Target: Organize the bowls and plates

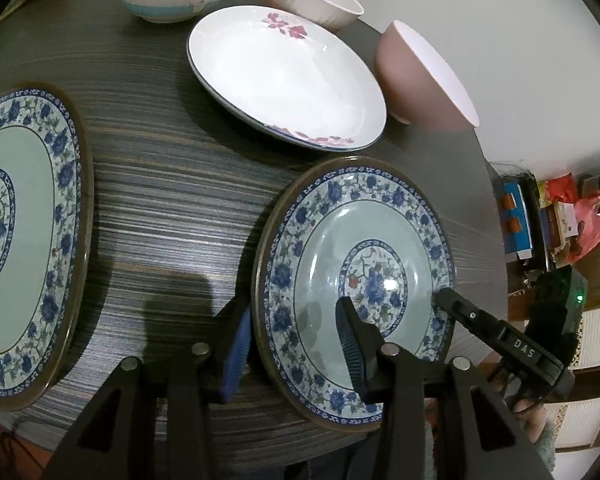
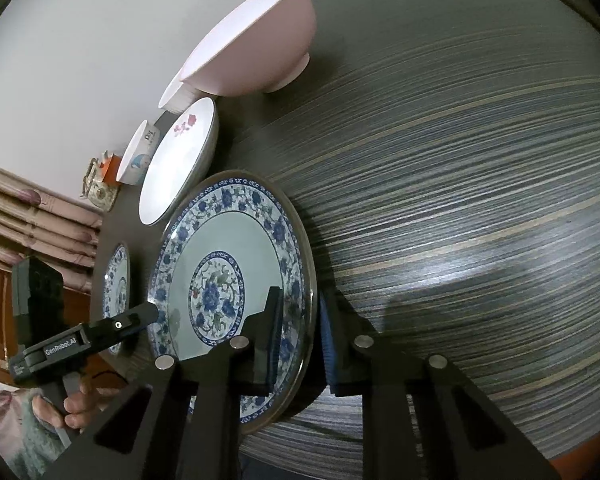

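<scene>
My claws straddle the round blue-floral plate's point(image 1: 352, 248) opposite rims at lower frame — right claw point(image 2: 300, 344) pinching, left claw point(image 1: 292, 344) spread.

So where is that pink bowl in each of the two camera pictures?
Left wrist view: pink bowl upper right, beyond the round blue-flowered plate.
Right wrist view: pink bowl top centre, again beyond that plate.
Shared landmark: the round blue-flowered plate, low in both views.
</scene>
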The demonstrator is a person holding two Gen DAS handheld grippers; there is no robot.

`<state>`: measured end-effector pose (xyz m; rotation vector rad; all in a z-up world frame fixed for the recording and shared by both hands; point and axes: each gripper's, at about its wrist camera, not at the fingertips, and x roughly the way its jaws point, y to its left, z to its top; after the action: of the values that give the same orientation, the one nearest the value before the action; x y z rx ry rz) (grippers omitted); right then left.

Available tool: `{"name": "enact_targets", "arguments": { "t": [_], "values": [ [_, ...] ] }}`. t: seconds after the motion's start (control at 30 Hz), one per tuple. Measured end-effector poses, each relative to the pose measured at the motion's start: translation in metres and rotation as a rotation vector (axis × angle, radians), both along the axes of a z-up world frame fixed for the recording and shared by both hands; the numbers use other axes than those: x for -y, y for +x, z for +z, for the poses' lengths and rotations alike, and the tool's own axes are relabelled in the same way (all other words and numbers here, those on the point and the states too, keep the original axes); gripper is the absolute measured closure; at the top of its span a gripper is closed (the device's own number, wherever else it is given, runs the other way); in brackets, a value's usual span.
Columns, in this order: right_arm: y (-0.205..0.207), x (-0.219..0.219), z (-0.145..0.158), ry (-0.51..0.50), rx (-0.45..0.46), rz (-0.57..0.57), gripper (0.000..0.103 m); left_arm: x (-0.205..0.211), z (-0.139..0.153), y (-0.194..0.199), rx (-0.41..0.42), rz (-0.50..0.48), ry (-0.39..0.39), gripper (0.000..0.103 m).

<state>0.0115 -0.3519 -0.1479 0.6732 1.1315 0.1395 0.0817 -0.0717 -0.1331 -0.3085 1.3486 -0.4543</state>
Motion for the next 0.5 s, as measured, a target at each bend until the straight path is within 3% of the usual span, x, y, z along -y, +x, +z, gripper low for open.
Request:
{"name": "enact_targets", "arguments": {
  "t": [0.37,0.5],
  "values": [
    [0.000,-0.003,-0.003,0.001,-0.011,-0.012,0.089,-0.002,-0.003,-0.001,0.024,0.003,0.061,0.082],
    [0.002,-0.005,-0.003,-0.005,-0.016,-0.012,0.089,-0.011,-0.001,-0.003,0.023,0.003,0.067,0.083]
  ]
}}
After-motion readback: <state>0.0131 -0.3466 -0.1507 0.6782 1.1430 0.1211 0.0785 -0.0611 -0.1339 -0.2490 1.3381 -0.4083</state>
